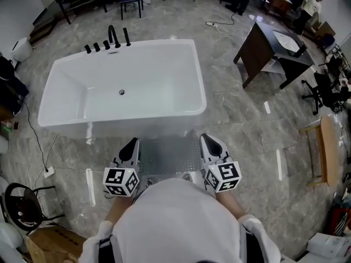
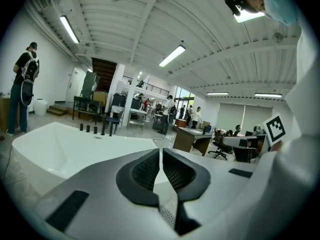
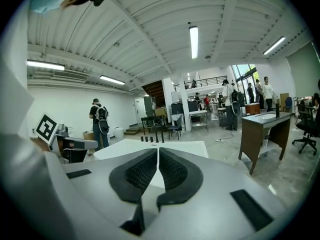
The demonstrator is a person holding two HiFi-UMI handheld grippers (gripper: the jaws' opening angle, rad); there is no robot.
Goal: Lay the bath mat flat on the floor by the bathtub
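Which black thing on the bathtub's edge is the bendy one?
The tall spout, fourth from the left in the head view: it arches over; the three stubby knobs and the end rod are straight.

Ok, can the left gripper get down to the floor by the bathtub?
Probably yes: left gripper, shut on the bath mat, is above floor beside the bathtub with nothing visibly between.

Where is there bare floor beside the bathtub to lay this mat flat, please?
Bare floor runs along the near wall of the bathtub, beneath the held bath mat, and between its right end and the dark desk. Left of the tub, a cable and a socket crowd the floor.
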